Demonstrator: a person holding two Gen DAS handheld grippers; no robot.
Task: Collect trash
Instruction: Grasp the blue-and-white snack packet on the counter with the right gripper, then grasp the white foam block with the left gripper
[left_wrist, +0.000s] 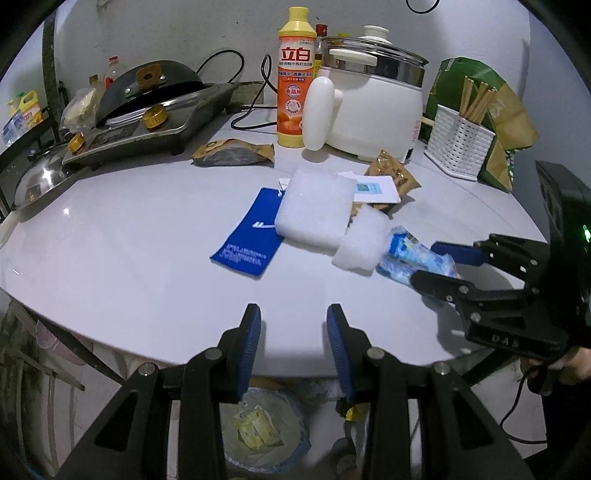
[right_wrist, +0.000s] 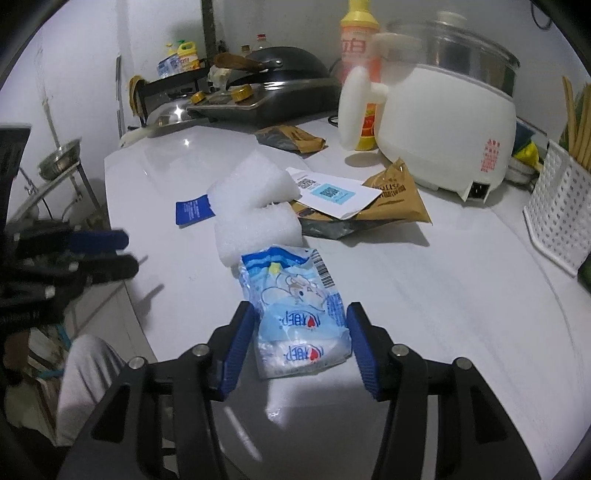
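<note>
Straddling the blue tissue packet (right_wrist: 299, 314), the right gripper (right_wrist: 301, 345) stands part-open, pads not yet pressing; next: close, then lift; left gripper (left_wrist: 293, 347) part-open, empty.

Two foam blocks (left_wrist: 314, 206), two brown packets (left_wrist: 236, 150), one bin (left_wrist: 258, 435).

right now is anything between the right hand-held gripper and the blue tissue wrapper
Nothing visible. The blue tissue wrapper already lies between the open fingers of the right hand-held gripper, with only bare table around it.
</note>
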